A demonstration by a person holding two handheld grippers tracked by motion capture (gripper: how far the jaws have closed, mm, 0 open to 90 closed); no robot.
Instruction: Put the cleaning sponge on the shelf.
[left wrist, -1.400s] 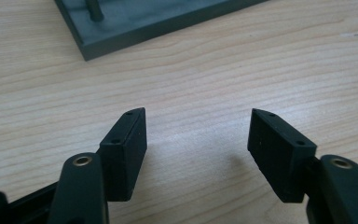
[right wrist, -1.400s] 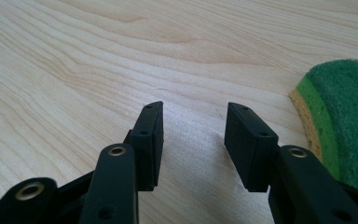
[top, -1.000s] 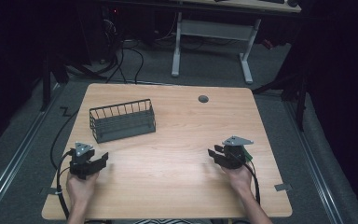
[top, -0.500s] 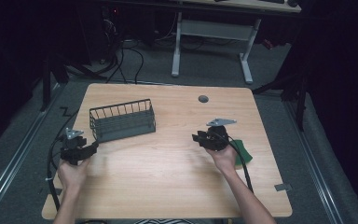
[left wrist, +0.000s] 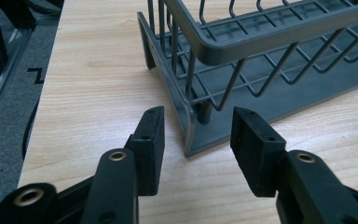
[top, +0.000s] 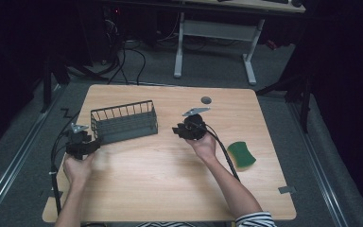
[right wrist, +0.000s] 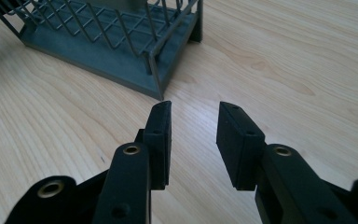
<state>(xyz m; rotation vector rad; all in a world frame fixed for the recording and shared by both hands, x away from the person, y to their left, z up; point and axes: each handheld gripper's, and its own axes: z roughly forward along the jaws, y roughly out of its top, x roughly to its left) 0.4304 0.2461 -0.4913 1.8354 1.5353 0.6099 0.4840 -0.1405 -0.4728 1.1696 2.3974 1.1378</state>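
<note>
Since the earlier frames, both hands have shifted toward the wire basket [top: 125, 121], and a green sponge [top: 241, 154], formerly under the right hand, lies exposed on the table [top: 170, 189], well to the right of the basket. Left gripper [top: 81, 144]: at the basket's left end; jaws have just been closing, now partly apart, straddling the basket's near left corner without pressing on it. Right gripper [top: 187, 130]: just right of the basket; jaws partly apart, nothing between them, bare wood beneath. Left gripper view [left wrist: 196, 140]: base plate, corner post and wire grid floor of the basket at close range. Right gripper view [right wrist: 193, 140]: the basket's opposite end corner, just ahead of the jaws. No readable writing or brand marks.
</note>
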